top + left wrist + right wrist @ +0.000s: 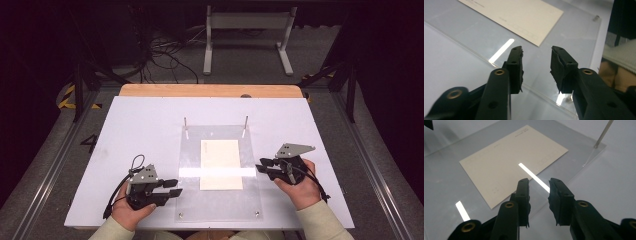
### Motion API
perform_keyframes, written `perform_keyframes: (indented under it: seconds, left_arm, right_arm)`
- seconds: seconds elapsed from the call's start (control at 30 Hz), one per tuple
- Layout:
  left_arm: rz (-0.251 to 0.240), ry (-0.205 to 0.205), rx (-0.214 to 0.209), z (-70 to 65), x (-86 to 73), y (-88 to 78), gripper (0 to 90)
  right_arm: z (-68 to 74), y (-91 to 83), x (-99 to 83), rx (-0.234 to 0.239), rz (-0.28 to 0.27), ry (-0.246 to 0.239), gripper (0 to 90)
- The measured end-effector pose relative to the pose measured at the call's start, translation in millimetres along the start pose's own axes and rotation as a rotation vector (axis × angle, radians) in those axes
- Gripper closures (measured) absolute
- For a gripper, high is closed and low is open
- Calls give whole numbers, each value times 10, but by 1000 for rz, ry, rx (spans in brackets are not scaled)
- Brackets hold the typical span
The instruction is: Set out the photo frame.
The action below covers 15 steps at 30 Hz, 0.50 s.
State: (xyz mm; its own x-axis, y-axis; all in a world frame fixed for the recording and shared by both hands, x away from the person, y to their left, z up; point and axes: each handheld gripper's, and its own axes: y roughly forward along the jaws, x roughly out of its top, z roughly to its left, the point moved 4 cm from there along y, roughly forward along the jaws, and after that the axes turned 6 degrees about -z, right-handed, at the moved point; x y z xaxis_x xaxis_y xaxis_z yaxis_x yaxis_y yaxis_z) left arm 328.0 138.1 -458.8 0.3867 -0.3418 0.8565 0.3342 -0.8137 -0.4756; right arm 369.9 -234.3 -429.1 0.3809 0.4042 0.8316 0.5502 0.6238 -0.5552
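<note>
Two broad surfaces carry everything: a white rectangular desk (140, 150) and, laid flat on its middle, a clear rectangular acrylic sheet (220, 207) whose edges are hard to trace in the high view, since glare and transparency blur them; a bright strip of reflected light crosses it from side to side. At the sheet's far edge stand two thin upright metal pins (185, 123), and small screws sit at its near corners, too small to make out well. Under or on the sheet, which of the two I cannot tell, lies a cream rectangular paper card (221, 164); it rests flat at the middle of the sheet, its long axis running away from the person toward the pins, its short edges parallel to the desk's near edge. Faint pale print runs along its borders, too dim to read; in the left tongs' view its far part is cut off by the frame's top.

Left black two-jaw tongs (174, 187) hover over the sheet's left near part, pointing toward the card, jaws apart with nothing between them. Right black two-jaw tongs (261, 165) are at the card's right edge, pointing left at it, jaws likewise parted and empty. The person's sleeves are cut off at the bottom.
</note>
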Motion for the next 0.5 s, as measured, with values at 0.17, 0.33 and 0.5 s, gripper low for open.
perform_keyframes:
  seconds: [0.17, 0.33, 0.5]
  left_arm:
    - [-40, -24, 24, 85, 28, 30, 571]
    - [-45, -33, 42, 105, -2, 37, 546]
    - [-25, -44, 51, 118, -72, 18, 528]
  right_arm:
    - [-101, 74, 181, -19, -30, 0, 661]
    - [-314, 298, 479, -53, -24, -15, 661]
    - [-480, 504, 597, -57, 20, -21, 679]
